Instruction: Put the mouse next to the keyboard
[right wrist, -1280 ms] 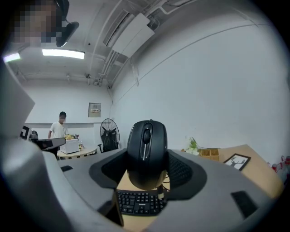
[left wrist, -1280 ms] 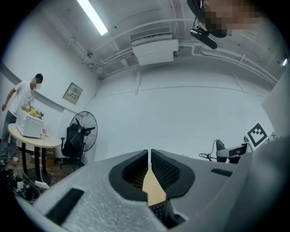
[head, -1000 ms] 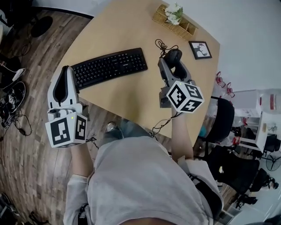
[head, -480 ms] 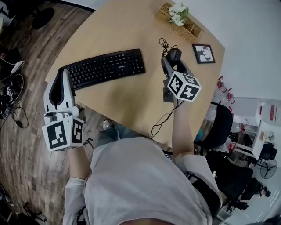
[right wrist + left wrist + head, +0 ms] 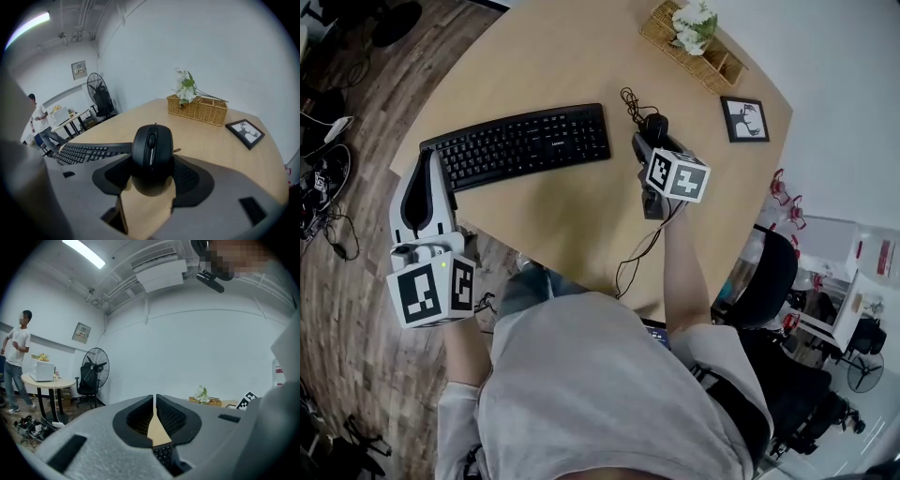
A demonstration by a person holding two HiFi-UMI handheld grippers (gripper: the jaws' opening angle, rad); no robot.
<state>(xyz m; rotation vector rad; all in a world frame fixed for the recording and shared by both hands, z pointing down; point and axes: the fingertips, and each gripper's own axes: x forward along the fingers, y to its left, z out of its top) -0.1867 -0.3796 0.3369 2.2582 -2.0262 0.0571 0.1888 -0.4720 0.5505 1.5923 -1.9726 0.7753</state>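
Left gripper (image 5: 153, 404): jaws pressed together, nothing between; held at the table's left edge, tips near the keyboard's left end.
Table (image 5: 572, 220): light wood.
Keyboard (image 5: 520, 142): black, lies flat, slanted.
Mouse (image 5: 151, 150): black, wired; just off the keyboard's right end. Contact with table: cannot tell.
Right gripper (image 5: 649, 141): jaws clamped on the mouse's sides.
Basket (image 5: 727, 66): wicker, white flowers, far edge.
Picture frame (image 5: 744, 119): flat, right of mouse.
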